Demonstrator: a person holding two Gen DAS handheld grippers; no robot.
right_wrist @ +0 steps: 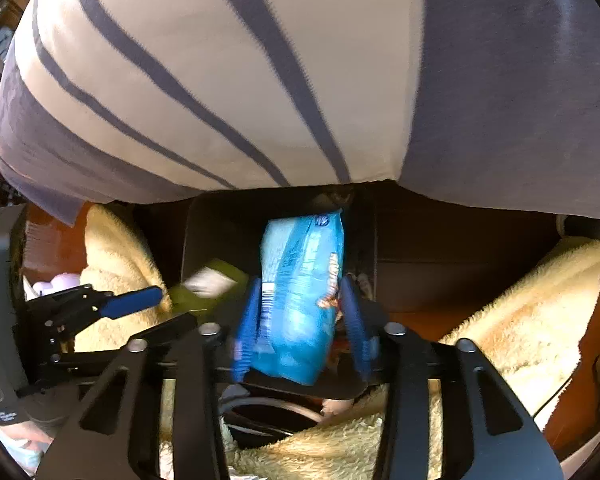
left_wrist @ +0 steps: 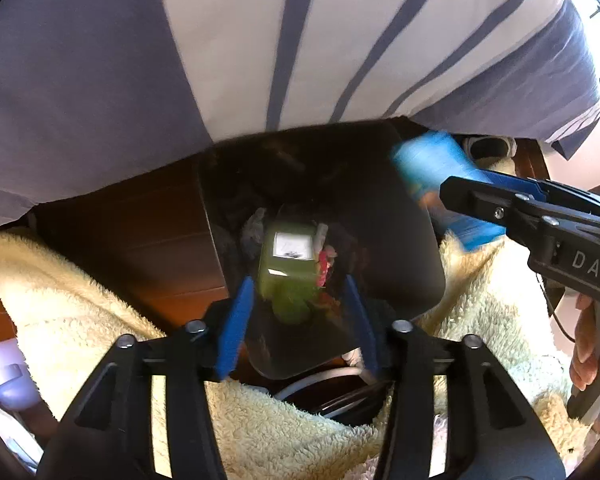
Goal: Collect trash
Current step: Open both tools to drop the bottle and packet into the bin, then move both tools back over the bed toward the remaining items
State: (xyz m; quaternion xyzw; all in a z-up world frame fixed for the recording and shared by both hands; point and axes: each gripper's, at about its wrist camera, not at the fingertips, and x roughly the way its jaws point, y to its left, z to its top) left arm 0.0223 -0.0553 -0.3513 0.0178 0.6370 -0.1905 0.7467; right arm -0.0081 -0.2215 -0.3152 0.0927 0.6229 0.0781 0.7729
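1. We hold the left hand-held gripper (left_wrist: 298,312) over the black bin (left_wrist: 416,248), jaws apart, green carton (left_wrist: 288,264) loose between them.
2. Our right hand-held gripper (right_wrist: 304,320) stands parted around the blue snack bag (right_wrist: 300,292), above the bin's near edge.

We take the dark bin (left_wrist: 404,240) as our landmark. Its open mouth faces up to us, yet a green carton (left_wrist: 286,264) and a blue packet (right_wrist: 300,300) hang blurred in it, with litter beneath. Over its far rim a person's striped shirt (left_wrist: 300,40) leans in and closes that side. Cream fleece (left_wrist: 80,300) crowds its left, right and near rims. In the left wrist view the right gripper (left_wrist: 460,190) reaches across its right rim. Bare brown floor (left_wrist: 152,232) lies left of it.
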